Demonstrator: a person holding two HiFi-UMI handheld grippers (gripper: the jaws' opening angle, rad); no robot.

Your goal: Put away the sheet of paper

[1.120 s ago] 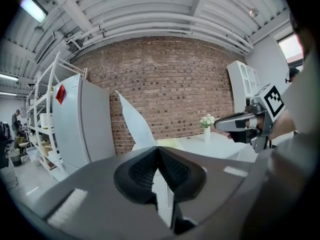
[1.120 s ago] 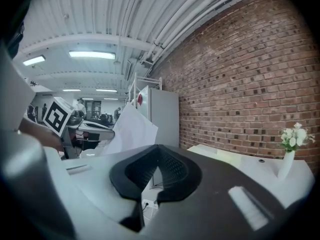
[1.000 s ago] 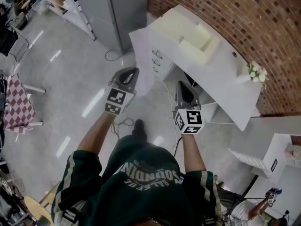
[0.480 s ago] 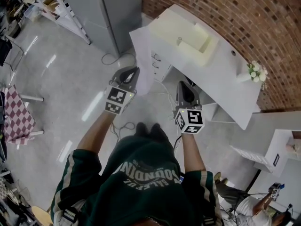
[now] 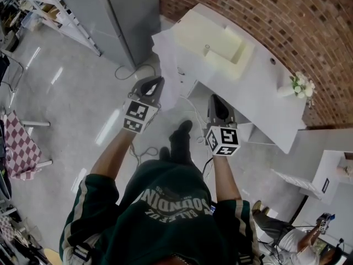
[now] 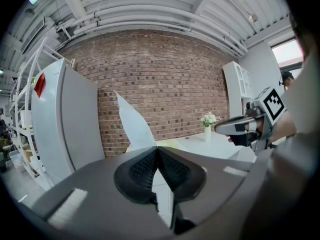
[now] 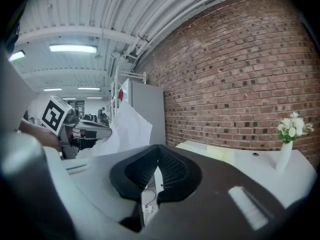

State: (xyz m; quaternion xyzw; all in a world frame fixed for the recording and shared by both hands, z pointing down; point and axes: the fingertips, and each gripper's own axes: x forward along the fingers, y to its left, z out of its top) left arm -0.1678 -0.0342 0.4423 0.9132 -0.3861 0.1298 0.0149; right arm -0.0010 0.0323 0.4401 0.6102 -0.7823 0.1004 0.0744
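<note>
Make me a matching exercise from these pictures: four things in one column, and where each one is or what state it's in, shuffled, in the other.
Things:
1. sheet of paper
2. right gripper
3. flowers
4. grey cabinet

Place or state:
A. shut, with nothing between the jaws
B. stands on the floor, left of the desk in the head view
C. clamped in the shut left gripper
D. on the white desk, close to the brick wall

Pairs: 1-C, 2-A, 3-D, 4-B

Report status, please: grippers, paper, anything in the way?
Left gripper shut on sheet of paper. Right gripper shut, empty. White desk ahead, no obstacle seen.
</note>
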